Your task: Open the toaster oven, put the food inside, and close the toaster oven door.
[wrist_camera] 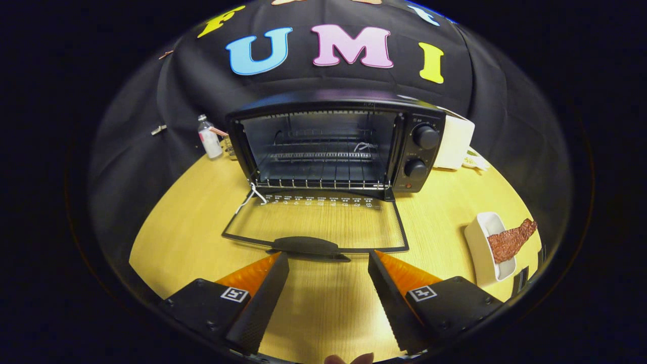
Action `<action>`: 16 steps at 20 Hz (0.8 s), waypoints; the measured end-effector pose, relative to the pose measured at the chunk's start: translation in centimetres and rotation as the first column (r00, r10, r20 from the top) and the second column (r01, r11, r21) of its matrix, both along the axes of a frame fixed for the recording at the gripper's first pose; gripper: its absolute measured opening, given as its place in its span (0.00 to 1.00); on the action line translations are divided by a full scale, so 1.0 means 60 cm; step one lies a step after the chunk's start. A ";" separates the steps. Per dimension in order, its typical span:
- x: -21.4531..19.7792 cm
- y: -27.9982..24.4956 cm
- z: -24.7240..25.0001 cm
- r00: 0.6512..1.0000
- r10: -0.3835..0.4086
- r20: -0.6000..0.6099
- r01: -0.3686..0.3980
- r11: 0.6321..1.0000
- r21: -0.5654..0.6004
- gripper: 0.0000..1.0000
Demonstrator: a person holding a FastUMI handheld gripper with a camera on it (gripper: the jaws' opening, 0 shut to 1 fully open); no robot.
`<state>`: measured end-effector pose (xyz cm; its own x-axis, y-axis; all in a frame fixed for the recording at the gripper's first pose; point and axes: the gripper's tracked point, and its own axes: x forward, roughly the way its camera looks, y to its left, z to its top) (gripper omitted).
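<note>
Wooden table (445, 222) carrying everything, black cloth hanging behind. Sitting at frame centre: oven (333, 146), door (316, 227) lying fully down and flat on the wood, handle (306, 246) pointing toward the camera, rack (323, 177) bare and ready for loading. Resting at right of the frame: food (511, 239), a reddish-brown strip, lying across a white dish (480, 247) with one end jutting past the rim, probably giving an easy pinch point. Hovering at lower centre: gripper (328, 260), fingers spread wide, holding nothing, tips flanking the handle just short of it. Standing at upper left beside the oven: small bottle (209, 139). Opening apparently done; fetching the food likely coming next.
</note>
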<state>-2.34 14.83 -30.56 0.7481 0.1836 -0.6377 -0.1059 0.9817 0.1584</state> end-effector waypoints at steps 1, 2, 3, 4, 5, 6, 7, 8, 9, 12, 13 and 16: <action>-0.002 -0.010 0.020 1.000 -0.001 0.023 0.001 1.000 0.011 0.98; -0.001 -0.020 0.038 0.999 -0.001 0.043 0.000 1.000 0.022 0.98; 0.000 -0.031 0.057 0.998 0.002 0.062 -0.004 1.000 0.028 0.98; 0.002 -0.045 0.076 0.996 0.007 0.084 -0.009 1.000 0.029 0.98; 0.004 -0.063 0.099 0.994 0.010 0.109 -0.013 1.000 0.026 0.98; 0.004 -0.080 0.115 0.992 0.012 0.128 -0.015 1.000 0.021 0.98; 0.004 -0.101 0.134 0.989 0.010 0.149 -0.012 1.000 0.015 0.98; 0.006 -0.126 0.154 0.985 0.000 0.172 -0.002 1.000 0.012 0.98; 0.006 -0.150 0.171 0.982 -0.011 0.188 0.009 1.000 0.014 0.98; 0.006 -0.224 0.201 0.979 -0.042 0.201 0.036 0.999 0.031 0.98; 0.004 -0.254 0.202 0.981 -0.046 0.191 0.041 0.999 0.030 0.98; 0.000 -0.356 0.176 0.989 -0.071 0.129 0.071 0.997 0.000 0.98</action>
